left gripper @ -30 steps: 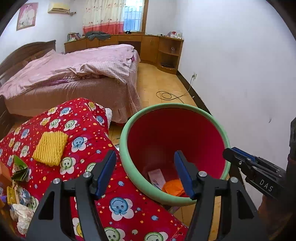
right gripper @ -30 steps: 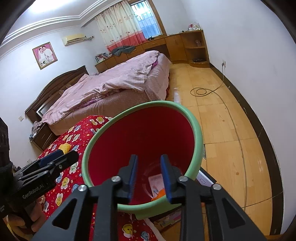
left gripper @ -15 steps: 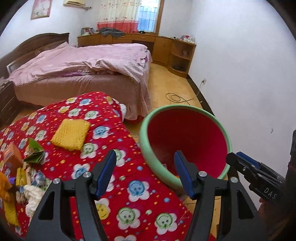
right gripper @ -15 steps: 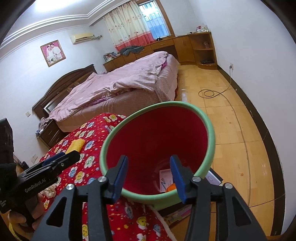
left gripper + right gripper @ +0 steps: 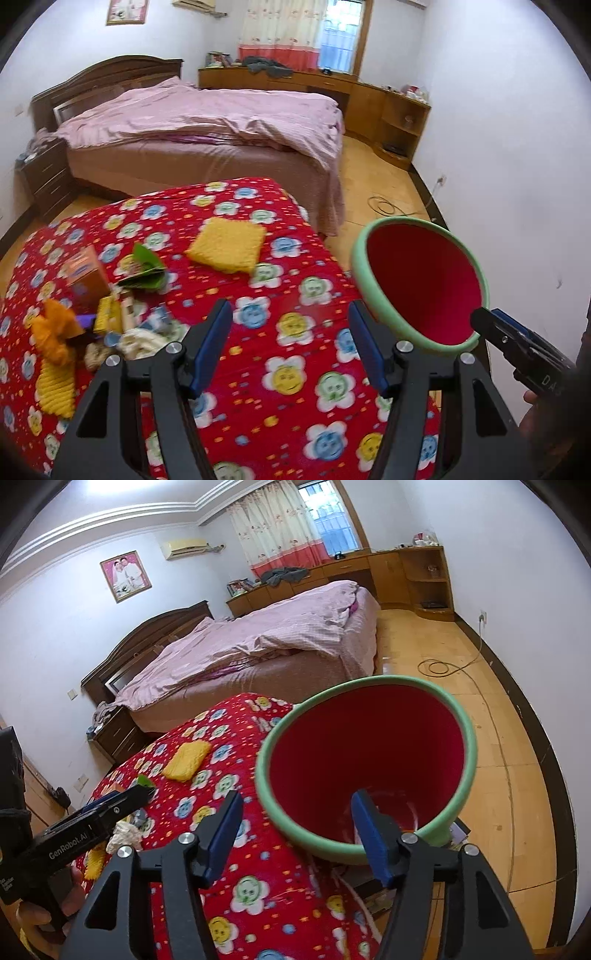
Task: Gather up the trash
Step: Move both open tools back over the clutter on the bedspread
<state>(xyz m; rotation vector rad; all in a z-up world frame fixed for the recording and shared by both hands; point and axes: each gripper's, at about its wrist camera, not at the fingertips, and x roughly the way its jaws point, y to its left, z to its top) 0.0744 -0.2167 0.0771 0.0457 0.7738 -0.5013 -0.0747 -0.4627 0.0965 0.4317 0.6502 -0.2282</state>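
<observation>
The left gripper (image 5: 290,341) hangs released and empty over the red patterned desk (image 5: 295,369); the right gripper (image 5: 297,829) is likewise spread wide, empty, at the rim of the red trash bin (image 5: 369,746). Most collecting seems left: a litter pile (image 5: 107,325) lies ahead-left of the left gripper, near a yellow cloth (image 5: 227,243). The bin's contents are blurred.

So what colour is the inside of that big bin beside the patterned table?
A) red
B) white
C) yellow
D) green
A: the bin shows a red inner wall in both wrist views; only its rim is green, and it stands just off the edge of the red patterned tablecloth.
</observation>
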